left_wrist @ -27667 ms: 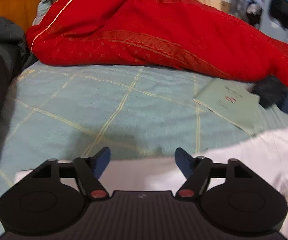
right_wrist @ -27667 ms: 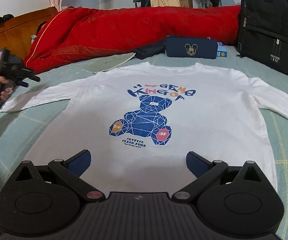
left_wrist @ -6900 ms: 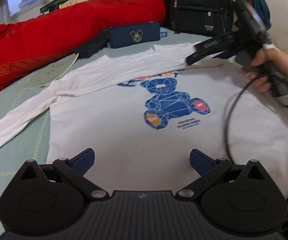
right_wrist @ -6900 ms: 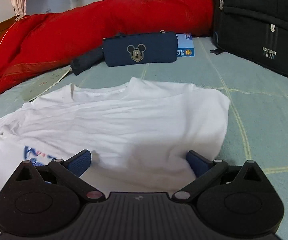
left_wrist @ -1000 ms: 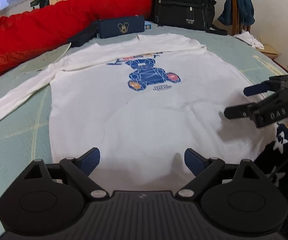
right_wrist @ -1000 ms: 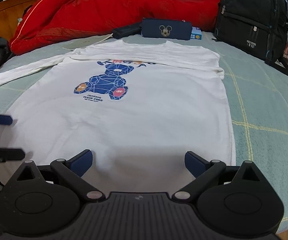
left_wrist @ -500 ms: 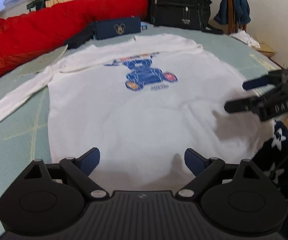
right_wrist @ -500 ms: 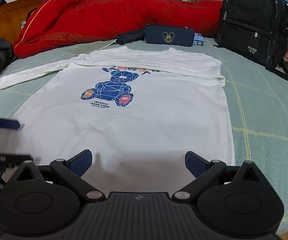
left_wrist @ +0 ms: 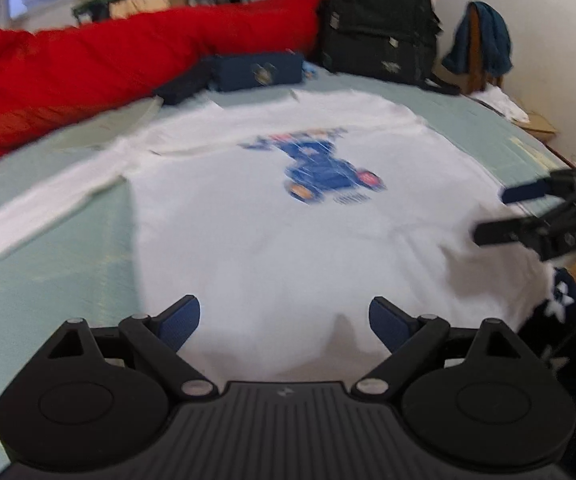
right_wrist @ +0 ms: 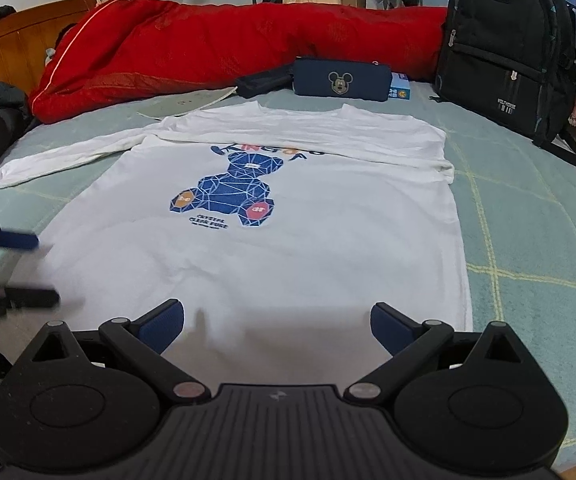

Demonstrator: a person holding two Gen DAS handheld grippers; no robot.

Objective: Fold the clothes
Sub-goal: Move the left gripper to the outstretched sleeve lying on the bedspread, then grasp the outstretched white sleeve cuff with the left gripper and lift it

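White long-sleeved shirt (right_wrist: 288,248) lies print-up on the bed (right_wrist: 528,208), its right sleeve (right_wrist: 328,136) folded across the chest and its left sleeve (right_wrist: 60,160) stretched outward. Both the left gripper (left_wrist: 284,316) and the right gripper (right_wrist: 276,320) hover over the hem with jaws spread wide, holding nothing. Folding looks partway: the outstretched sleeve probably needs bringing across, or the hem lifting toward the collar.

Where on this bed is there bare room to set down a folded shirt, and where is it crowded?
Bare sheet lies between the shirt and the backpack, running down to the near edge. A narrower strip lies under the outstretched sleeve. The far side is crowded: red quilt, pencil case, paper.
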